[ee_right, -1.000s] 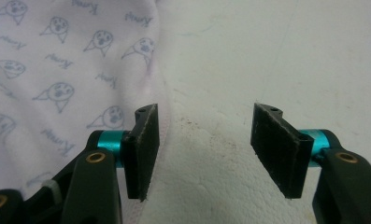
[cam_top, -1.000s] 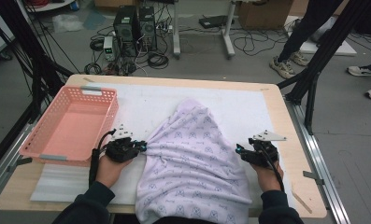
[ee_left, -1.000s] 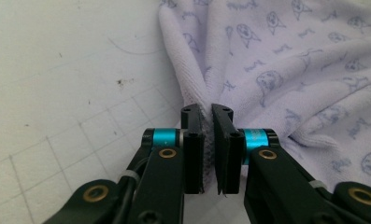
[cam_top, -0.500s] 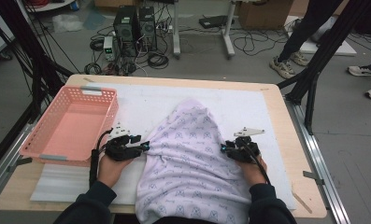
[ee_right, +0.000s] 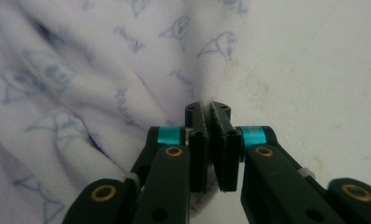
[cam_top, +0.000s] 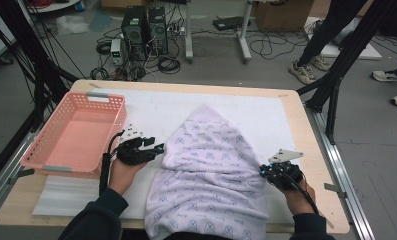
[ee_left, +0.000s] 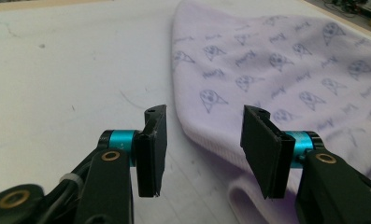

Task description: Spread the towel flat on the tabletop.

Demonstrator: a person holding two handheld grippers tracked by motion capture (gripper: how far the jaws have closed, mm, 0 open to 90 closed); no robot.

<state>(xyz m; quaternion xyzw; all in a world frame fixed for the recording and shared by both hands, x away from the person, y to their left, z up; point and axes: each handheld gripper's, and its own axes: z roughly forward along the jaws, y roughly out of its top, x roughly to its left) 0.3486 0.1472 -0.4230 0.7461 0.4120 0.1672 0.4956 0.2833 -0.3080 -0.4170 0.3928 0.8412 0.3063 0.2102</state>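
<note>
A pale lilac garment (cam_top: 211, 170) printed with small blue figures lies spread on the white mat, its narrow end pointing away. My left gripper (cam_top: 158, 147) sits at its left edge. Seen from the left gripper view, the jaws (ee_left: 204, 140) have just opened, and the hem (ee_left: 206, 140) lies loose between them. My right gripper (cam_top: 262, 171) is at the garment's right edge. The right gripper view shows those jaws (ee_right: 207, 109) nearly together, pinching a ridge of the fabric (ee_right: 80, 70). They have just closed and eased slightly.
A pink plastic basket (cam_top: 111, 107) stands empty at the table's left, close behind my left hand. The white mat (cam_top: 151, 107) covers most of the wooden table (cam_top: 306, 130). Computers, cables and a person's legs (cam_top: 331, 30) are on the floor beyond the far edge.
My left jaws opened off the garment's left edge. My right gripper moved in onto the garment, closed on fabric, then moved back toward the right.
</note>
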